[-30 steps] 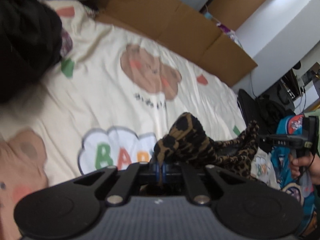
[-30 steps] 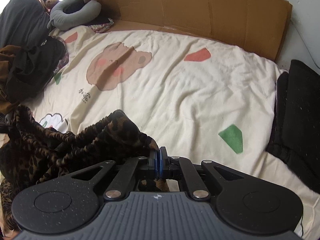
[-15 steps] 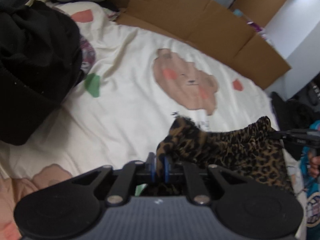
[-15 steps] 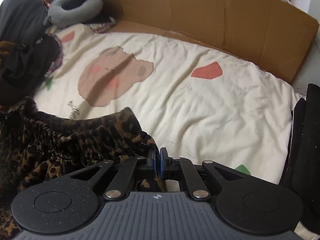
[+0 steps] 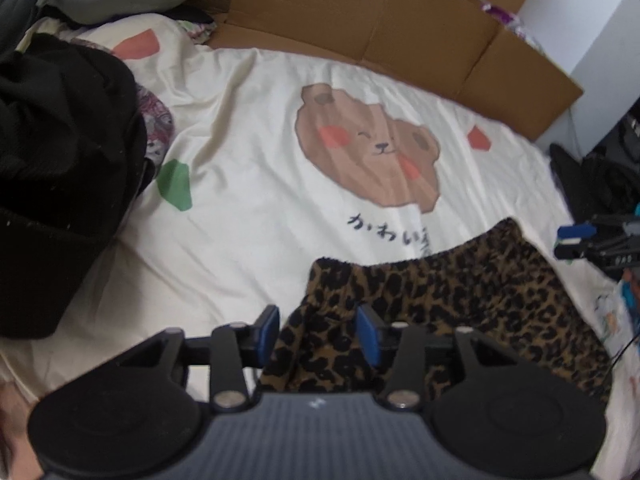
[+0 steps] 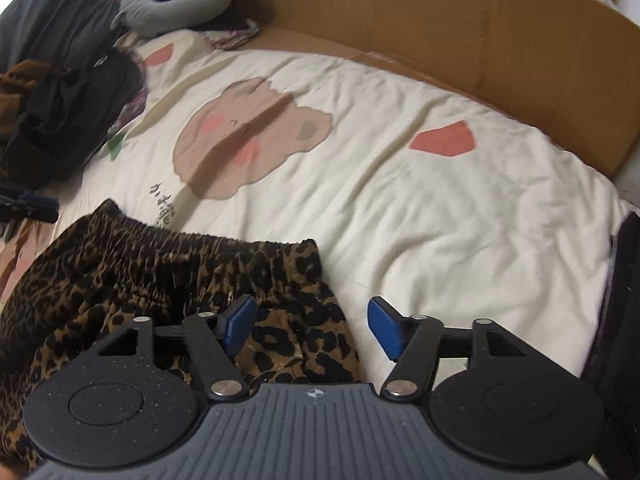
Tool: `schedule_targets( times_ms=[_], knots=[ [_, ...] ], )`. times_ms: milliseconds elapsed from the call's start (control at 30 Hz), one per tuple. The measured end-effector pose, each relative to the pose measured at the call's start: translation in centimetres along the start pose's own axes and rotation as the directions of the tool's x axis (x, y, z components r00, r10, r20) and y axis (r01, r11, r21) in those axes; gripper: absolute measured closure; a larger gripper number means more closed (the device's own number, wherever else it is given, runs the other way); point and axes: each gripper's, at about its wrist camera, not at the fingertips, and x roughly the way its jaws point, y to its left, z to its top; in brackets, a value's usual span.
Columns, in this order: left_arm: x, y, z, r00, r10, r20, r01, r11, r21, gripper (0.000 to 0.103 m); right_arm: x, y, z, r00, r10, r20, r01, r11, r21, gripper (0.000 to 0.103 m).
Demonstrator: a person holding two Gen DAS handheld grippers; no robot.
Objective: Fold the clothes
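Observation:
A leopard-print garment [image 5: 460, 292] lies spread flat on the cream bear-print bedsheet [image 5: 248, 184], waistband toward the far side. My left gripper [image 5: 318, 334] is open, its blue pads either side of the garment's left corner. My right gripper [image 6: 312, 326] is open over the garment's [image 6: 132, 276] right corner, with the cloth under the left pad and the sheet [image 6: 400, 200] under the right one. The right gripper's blue tips show at the right edge of the left wrist view [image 5: 576, 240].
A heap of black clothes [image 5: 60, 160] lies at the left of the bed. A cardboard wall [image 6: 460, 28] runs along the far edge. A grey neck pillow [image 6: 176, 0] sits at the far left corner. Dark fabric [image 6: 624, 320] lies at the right edge.
Both grippers carried the garment forward, laid it flat on the sheet, and opened, letting go of the waistband corners.

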Motion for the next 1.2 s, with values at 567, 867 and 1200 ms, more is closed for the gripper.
schedule_targets(
  times_ms=[567, 867, 1200],
  knots=[
    [4.2, 0.9, -0.4, 1.0, -0.017, 0.019, 0.019, 0.997, -0.076, 0.053, 4.9, 0.0, 0.3, 0.998, 0.056, -0.036, -0.057, 0.998, -0.022, 0.036],
    [5.3, 1.3, -1.5, 1.0, -0.026, -0.013, 0.025, 0.997, -0.068, 0.056, 6.0, 0.0, 0.1, 0.994, 0.086, -0.067, -0.087, 0.996, -0.013, 0.073],
    [4.2, 0.7, -1.8, 1.0, 0.008, 0.029, -0.006, 0.999, -0.049, 0.097, 3.6, -0.4, -0.6, 0.999, 0.045, 0.004, -0.046, 0.996, 0.074, 0.094]
  ],
)
